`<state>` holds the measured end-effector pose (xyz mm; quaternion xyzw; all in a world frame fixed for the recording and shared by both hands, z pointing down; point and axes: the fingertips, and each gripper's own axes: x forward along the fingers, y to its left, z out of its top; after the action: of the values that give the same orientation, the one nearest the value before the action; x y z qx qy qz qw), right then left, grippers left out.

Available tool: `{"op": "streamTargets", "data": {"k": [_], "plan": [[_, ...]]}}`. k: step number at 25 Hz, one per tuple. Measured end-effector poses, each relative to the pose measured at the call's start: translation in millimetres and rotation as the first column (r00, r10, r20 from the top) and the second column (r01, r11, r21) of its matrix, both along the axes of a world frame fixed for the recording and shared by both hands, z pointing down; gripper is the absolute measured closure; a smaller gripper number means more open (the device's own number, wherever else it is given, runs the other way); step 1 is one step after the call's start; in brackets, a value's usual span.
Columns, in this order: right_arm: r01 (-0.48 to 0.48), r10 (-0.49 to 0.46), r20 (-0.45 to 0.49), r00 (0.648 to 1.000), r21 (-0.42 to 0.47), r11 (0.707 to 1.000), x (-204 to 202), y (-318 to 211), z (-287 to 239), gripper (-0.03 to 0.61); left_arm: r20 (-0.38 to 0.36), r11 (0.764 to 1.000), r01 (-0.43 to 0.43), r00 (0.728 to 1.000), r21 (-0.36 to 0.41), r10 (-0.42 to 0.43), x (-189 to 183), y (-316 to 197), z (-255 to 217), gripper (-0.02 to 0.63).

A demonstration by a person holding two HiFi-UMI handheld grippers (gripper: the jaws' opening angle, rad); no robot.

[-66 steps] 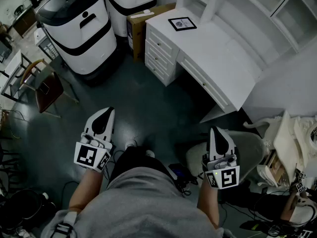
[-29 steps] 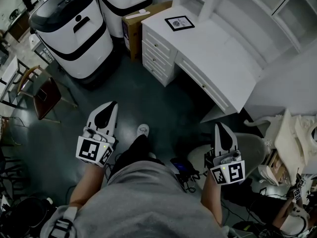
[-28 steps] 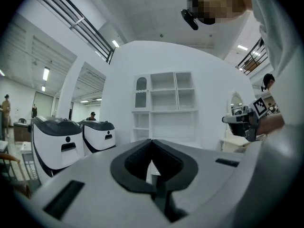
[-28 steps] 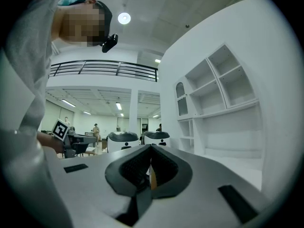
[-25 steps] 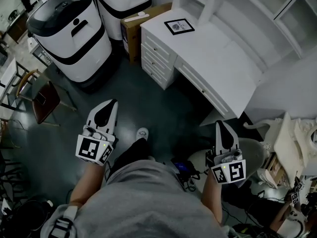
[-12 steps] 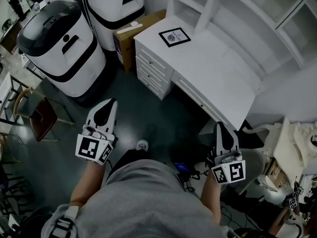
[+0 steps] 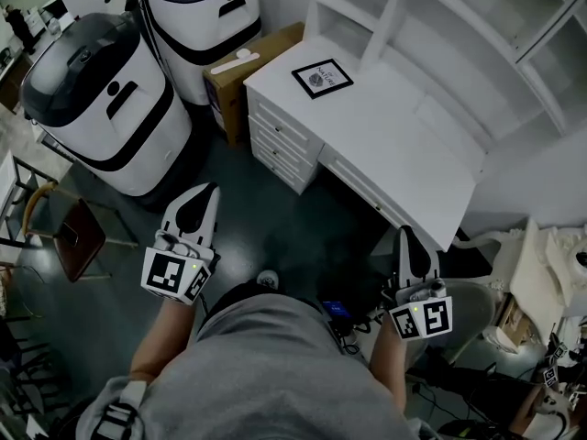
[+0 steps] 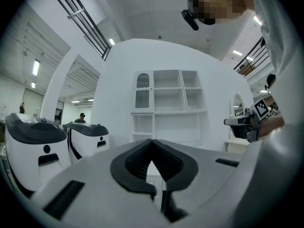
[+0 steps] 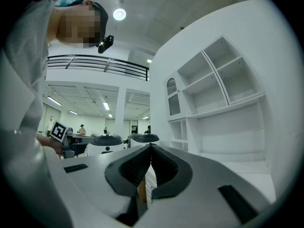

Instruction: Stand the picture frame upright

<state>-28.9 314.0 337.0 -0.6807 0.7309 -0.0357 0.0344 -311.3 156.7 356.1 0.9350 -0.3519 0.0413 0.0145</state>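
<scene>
Desk [image 7: 404, 145] with flat-lying picture frame [image 7: 322, 77] has drawn nearer than before.

- Ahead of me, a white desk [image 7: 404, 154] with drawers stands backed by white shelving [image 7: 459, 26].
- Dark floor [image 7: 266, 218] below me; a cardboard box [image 7: 240, 71] sits beside the desk's left end.
- A round ceiling light [image 9: 119, 14] glows overhead.

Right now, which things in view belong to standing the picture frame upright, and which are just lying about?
Job: picture frame, flat on the white desk; left gripper, right gripper, both shut and empty.
Lying about: two white machines, cardboard box, chair, shelves.
</scene>
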Motion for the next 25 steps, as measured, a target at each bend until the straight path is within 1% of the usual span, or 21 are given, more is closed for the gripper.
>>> {"op": "streamTargets", "data": {"k": [6,11,15,17,22,25], "plan": [[-0.001,0.001,0.011,1.0,-0.012,1.0,-11,-15,7,0.552,0.01,1.0,-0.01,1.0,-0.019,0.01,-6,-16,8,0.606],[-0.001,0.002,0.015,1.0,-0.036,0.999,-8,-19,12,0.552,0.012,0.999,-0.01,1.0,-0.038,0.011,-4,-21,15,0.606],[0.007,-0.006,0.024,1.0,-0.058,0.998,-6,-33,17,0.552,0.012,0.999,-0.004,1.0,-0.048,0.005,-3,-27,18,0.606],[0.022,-0.021,0.026,0.999,-0.057,0.998,-5,-42,17,0.552,0.012,0.999,-0.002,1.0,-0.047,0.003,-1,-31,19,0.606],[0.06,-0.06,-0.004,0.998,-0.04,0.997,-1,-66,11,0.552,0.014,0.999,0.016,1.0,-0.046,-0.015,5,-46,18,0.606],[0.072,-0.072,0.001,0.997,-0.036,0.997,6,-81,12,0.552,0.02,0.999,0.018,1.0,-0.044,-0.018,13,-58,18,0.606]]}}
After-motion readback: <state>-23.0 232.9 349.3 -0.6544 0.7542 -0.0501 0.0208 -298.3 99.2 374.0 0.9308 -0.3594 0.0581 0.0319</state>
